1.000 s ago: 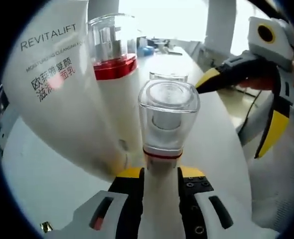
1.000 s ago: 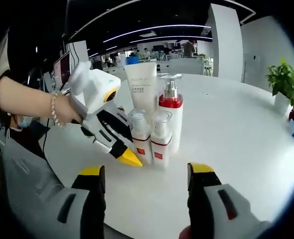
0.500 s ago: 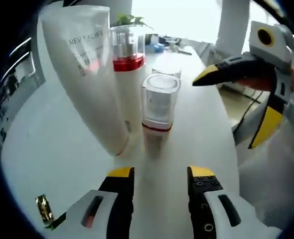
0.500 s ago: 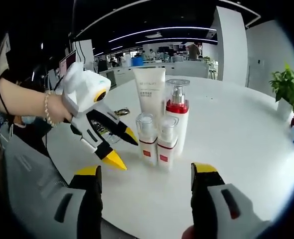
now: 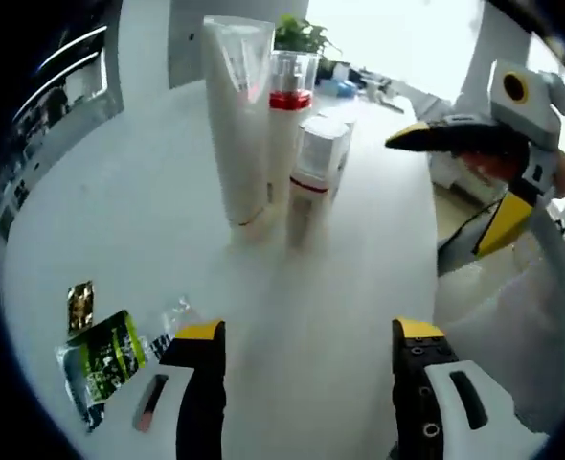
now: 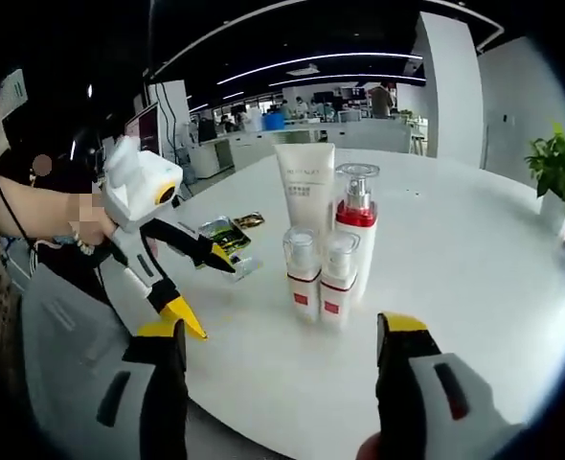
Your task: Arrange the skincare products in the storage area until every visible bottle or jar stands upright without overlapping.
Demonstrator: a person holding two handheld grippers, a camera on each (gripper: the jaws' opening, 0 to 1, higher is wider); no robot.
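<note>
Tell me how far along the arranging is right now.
Looks finished: the tube, the pump bottle and two small bottles all stand upright in a tight cluster. Left gripper and right gripper are open, holding nothing. Nothing visibly left.

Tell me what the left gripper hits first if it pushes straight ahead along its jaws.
Probably the nearer small bottle, standing upright beside the white tube. The left gripper is open and the bare table lies between, though depth is hard to judge.
</note>
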